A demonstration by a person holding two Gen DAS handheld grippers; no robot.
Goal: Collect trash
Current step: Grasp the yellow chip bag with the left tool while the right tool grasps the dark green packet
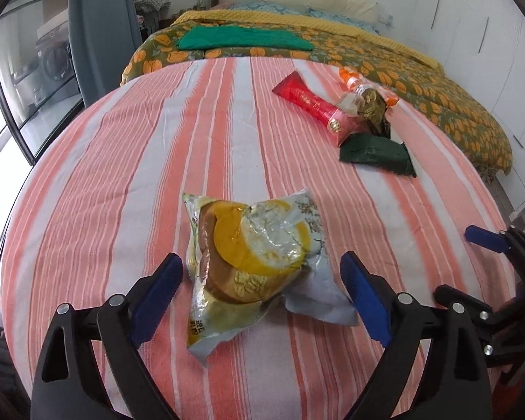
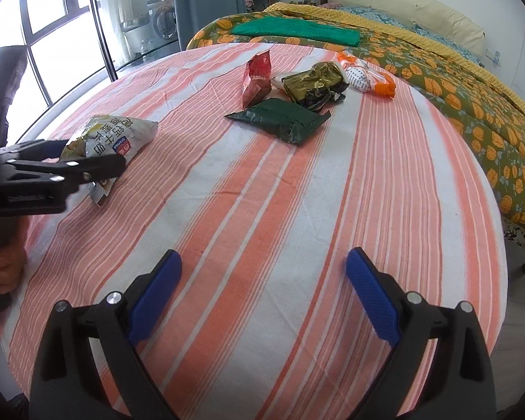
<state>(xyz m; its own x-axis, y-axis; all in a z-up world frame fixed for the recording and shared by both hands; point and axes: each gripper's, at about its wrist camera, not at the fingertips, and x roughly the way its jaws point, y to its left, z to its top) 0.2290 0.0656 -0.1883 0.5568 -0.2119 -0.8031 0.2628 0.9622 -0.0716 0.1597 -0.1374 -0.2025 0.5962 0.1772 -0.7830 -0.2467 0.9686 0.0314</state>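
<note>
While the left hand-held gripper (image 1: 259,280) hovers low over the round worktop covered in a pink-and-white striped cloth (image 1: 122,161), its blue-padded fingers (image 1: 157,290) stand spread wide on either side of a crumpled yellow-and-silver snack wrapper (image 1: 259,262). The wrapper lies on the cloth between the two pads; whether either pad touches it cannot be determined. The jaws are released and grip nothing.

The right hand-held gripper (image 2: 262,290) is likewise released, its blue pads (image 2: 371,297) wide apart above bare striped cloth, with nothing between them. In the right wrist view, the yellow-and-silver wrapper (image 2: 112,136) lies forward and to the left of this gripper, partly hidden behind the black frame of the left unit.

Further ahead of both grippers, a cluster of litter rests near the far side of the worktop:
- a flat dark green foil packet (image 2: 280,119), nearest of the cluster;
- a red foil wrapper (image 2: 257,77), just behind the green packet;
- a crinkled gold-and-black wrapper (image 2: 315,80), touching the green packet's far edge;
- an orange-and-white plastic bag (image 2: 364,73), farthest right.

Beyond the worktop stands a bed with an olive-and-orange patterned quilt (image 2: 472,105), carrying a folded green towel (image 2: 297,31).
</note>
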